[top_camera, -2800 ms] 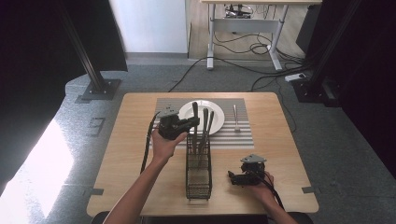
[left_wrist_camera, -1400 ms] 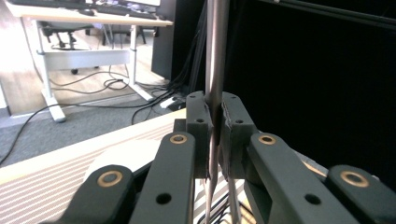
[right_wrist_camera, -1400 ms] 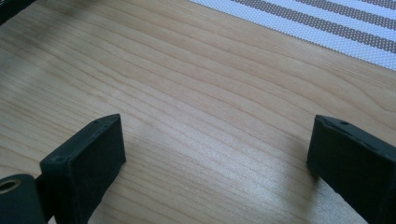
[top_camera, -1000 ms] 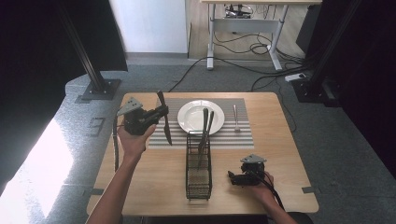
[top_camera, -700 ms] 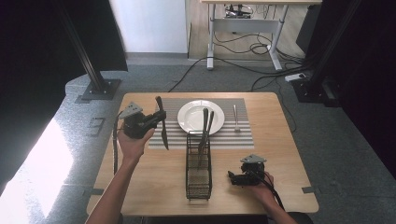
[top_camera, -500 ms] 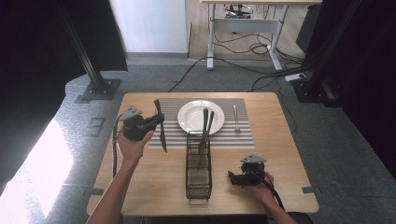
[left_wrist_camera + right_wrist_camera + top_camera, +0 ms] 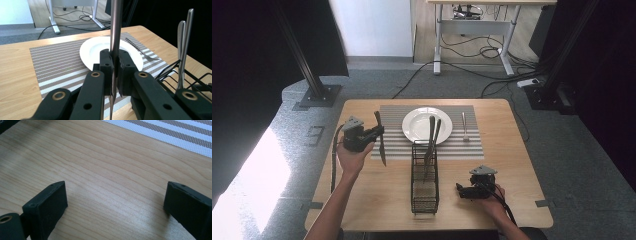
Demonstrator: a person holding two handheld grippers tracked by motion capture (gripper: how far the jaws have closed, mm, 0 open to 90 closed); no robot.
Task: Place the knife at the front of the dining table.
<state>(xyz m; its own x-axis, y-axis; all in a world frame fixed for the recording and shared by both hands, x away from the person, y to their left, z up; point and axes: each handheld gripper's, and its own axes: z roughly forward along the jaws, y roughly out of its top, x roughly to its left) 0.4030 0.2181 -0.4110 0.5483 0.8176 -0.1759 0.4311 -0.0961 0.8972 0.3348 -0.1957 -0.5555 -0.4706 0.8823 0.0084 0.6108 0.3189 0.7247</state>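
My left gripper is shut on a steel table knife, held upright and slightly tilted over the left edge of the striped placemat. In the left gripper view the knife stands clamped between the pads of that gripper, with its tip pointing down. A white plate sits on the mat, and a fork lies to its right. My right gripper rests open on the bare wood at the front right; in its own view this gripper has nothing between its wide-apart jaws.
A black wire cutlery caddy stands in front of the plate, with two utensils upright in its far end. From the left gripper, the caddy's utensils rise at the right, beyond the plate and fork.
My left gripper has carried the knife from above the caddy to the left of the plate, then lowered it toward the mat's left edge. The right gripper has stayed still.
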